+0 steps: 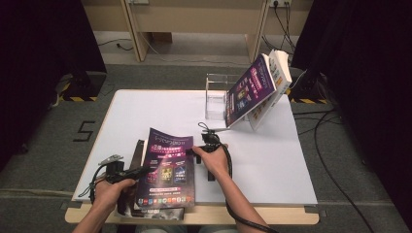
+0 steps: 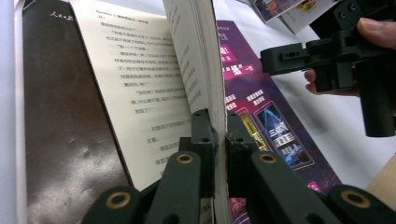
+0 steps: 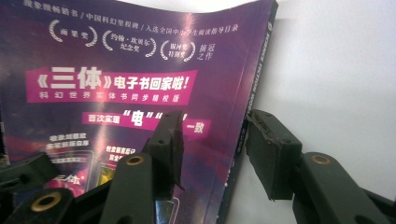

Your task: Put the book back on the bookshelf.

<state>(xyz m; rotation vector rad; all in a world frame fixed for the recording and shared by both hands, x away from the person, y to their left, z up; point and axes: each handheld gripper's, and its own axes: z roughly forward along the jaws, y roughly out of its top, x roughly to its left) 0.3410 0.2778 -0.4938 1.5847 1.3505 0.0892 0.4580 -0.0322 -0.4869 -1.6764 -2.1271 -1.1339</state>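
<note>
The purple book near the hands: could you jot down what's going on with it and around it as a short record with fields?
thing in hand: purple book, lying partly open at the table's near edge
left gripper: shut on the book's cover and a sheaf of pages, held raised
right gripper: jaws apart, one on each side of the book's spine edge, not pressing
underneath: dark inner flap and printed page exposed
far side: clear stand with two more books leaning against it

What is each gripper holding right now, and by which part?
The left gripper is shut on the purple book's pages at their free edge. The right gripper straddles its spine, not yet clamped.
</note>
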